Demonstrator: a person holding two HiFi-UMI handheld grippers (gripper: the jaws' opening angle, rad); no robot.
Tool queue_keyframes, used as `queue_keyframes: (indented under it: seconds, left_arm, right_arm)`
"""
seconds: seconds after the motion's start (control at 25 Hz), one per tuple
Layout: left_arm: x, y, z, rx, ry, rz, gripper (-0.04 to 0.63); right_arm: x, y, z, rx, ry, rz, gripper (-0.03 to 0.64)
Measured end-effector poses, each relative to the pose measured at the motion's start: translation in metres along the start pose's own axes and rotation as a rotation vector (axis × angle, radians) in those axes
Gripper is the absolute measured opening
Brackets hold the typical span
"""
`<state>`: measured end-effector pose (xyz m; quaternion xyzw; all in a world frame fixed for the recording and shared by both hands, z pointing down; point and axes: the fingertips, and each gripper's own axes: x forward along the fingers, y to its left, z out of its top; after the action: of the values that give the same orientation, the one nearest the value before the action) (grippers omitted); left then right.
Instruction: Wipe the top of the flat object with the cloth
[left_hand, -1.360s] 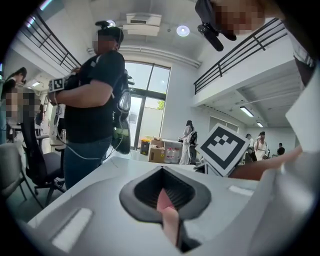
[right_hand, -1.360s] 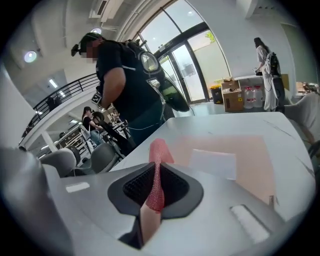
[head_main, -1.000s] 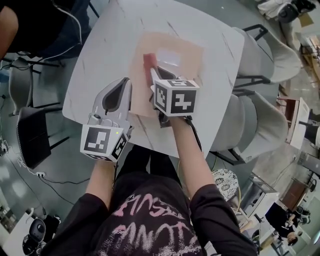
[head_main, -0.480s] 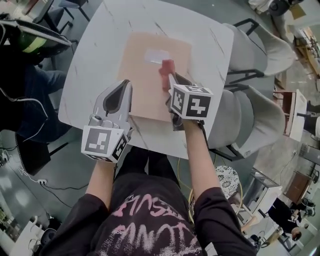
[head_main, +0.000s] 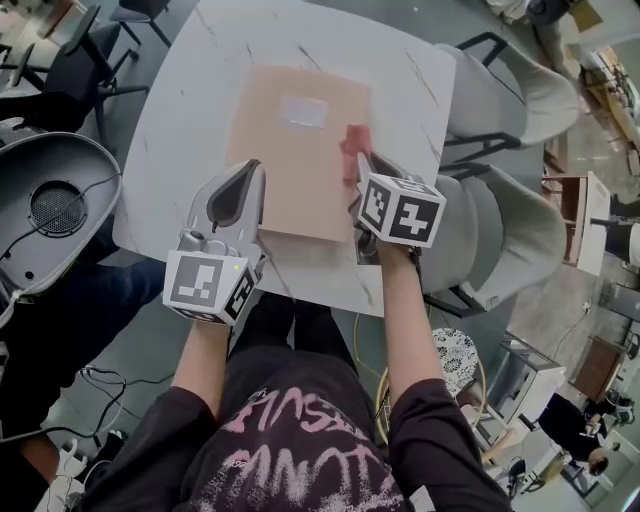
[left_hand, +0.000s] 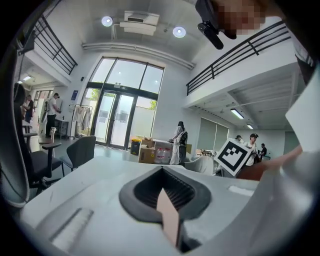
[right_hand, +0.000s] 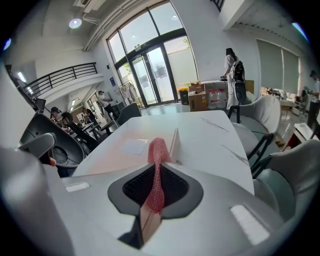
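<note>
On the white table (head_main: 180, 120) lies one flat tan board (head_main: 290, 170), its long axis running from 6 to 12 o'clock with its pale label (head_main: 303, 110) toward 12. Of the two grippers, the right gripper (head_main: 362, 160) clenches the one red cloth (head_main: 353, 140) at the board's 3 o'clock edge. The left gripper (head_main: 250, 170), jaws pressed together, sits at its 8 o'clock edge.

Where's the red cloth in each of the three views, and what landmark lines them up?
Head view: the cloth lies at the flat object's right edge, at the tip of the right gripper.
Left gripper view: not in it.
Right gripper view: centre, pinched between the jaws.
Shared landmark: the tan flat object, its edge clamped in the left gripper.
</note>
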<state>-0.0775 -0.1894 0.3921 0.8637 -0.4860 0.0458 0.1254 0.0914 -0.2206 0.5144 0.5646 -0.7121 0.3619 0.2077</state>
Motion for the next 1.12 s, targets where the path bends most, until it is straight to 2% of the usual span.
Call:
queue_keyframes:
  seconds: [0.16, 0.4, 0.8, 1.12]
  left_arm:
    - [-0.002, -0.001, 0.001, 0.001, -0.004, 0.003, 0.000]
    - [-0.010, 0.005, 0.004, 0.005, -0.013, 0.030, 0.000]
    - [-0.026, 0.023, 0.009, 0.009, -0.014, 0.081, 0.000]
    - [-0.032, 0.029, 0.007, 0.012, -0.018, 0.096, 0.000]
  right_arm:
    - [-0.004, 0.017, 0.015, -0.003, -0.036, 0.041, 0.051]
    - [0.001, 0.067, 0.017, -0.022, -0.040, 0.132, 0.051]
    - [0.015, 0.153, -0.012, -0.050, 0.022, 0.289, 0.051]
    - [0.020, 0.185, -0.035, -0.065, 0.076, 0.354, 0.051]
